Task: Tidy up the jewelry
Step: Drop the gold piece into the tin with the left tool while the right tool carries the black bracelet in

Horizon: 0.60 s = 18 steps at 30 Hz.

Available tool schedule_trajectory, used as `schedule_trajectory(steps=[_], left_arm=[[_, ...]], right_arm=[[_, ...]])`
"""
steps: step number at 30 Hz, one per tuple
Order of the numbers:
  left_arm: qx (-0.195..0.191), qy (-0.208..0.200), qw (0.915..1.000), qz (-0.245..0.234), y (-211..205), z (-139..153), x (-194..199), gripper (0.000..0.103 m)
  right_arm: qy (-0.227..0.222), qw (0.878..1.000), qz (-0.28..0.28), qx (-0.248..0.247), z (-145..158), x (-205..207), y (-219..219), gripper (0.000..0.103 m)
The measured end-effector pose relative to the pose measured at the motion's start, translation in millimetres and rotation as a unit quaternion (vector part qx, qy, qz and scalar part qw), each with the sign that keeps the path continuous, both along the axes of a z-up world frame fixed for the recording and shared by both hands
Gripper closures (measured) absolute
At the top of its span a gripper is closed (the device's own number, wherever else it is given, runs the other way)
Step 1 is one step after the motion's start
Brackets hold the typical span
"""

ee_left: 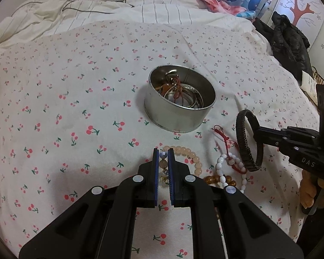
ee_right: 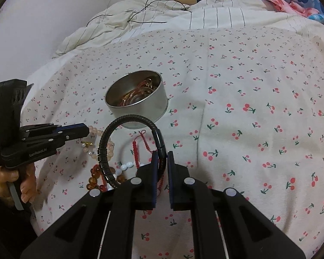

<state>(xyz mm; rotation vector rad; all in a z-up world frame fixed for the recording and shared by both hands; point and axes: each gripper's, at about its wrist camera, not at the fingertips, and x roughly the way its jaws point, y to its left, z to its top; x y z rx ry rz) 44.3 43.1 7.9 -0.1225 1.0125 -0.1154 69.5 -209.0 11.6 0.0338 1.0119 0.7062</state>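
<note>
— Cherry-print bedsheet (ee_left: 75,108) covered the bed, and a round metal tin (ee_left: 179,116) sat on it with bangles and cords inside.

— And the claws?

— The left gripper (ee_left: 163,157) was pinched narrow on a peach bead bracelet (ee_left: 190,153), just in front of the tin. The right gripper (ee_right: 162,157) was clamped on a black braided bracelet (ee_right: 127,120), raised as a loop. A red cord bracelet (ee_right: 136,149), white beads (ee_left: 221,170) and amber beads (ee_right: 92,181) lay beside them.

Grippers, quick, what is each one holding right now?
Left gripper: shut on the pink bead bracelet.
Right gripper: shut on the black braided bracelet.
</note>
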Motion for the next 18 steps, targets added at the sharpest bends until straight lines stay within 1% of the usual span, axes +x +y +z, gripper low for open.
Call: schedule_trajectory(steps=[3, 6, 8, 14, 18], left_arm=[[0.026, -0.010, 0.9996, 0.004, -3.1, 5.4, -1.9, 0.096], [0.035, -0.016, 0.9992, 0.003, -5.6, 10.7, -2.1, 0.096], [0.050, -0.023, 0.9985, 0.003, -8.9, 15.2, -3.4, 0.096], [0.063, -0.047, 0.9969, -0.006, -19.9, 35.9, -5.6, 0.096], [0.067, -0.068, 0.9953, -0.013, -30.1, 57.3, -3.8, 0.096]], right_arm=[[0.000, 1.000, -0.001, 0.016, 2.0, 0.5, -2.4, 0.094], [-0.002, 1.000, -0.001, 0.031, 5.2, 0.8, -4.0, 0.094], [-0.005, 0.999, -0.003, 0.038, 7.1, 0.7, -4.7, 0.094], [-0.014, 0.999, -0.011, 0.046, 11.3, 2.8, -4.8, 0.094], [-0.017, 0.999, -0.015, 0.048, 13.6, 6.6, -1.5, 0.094]])
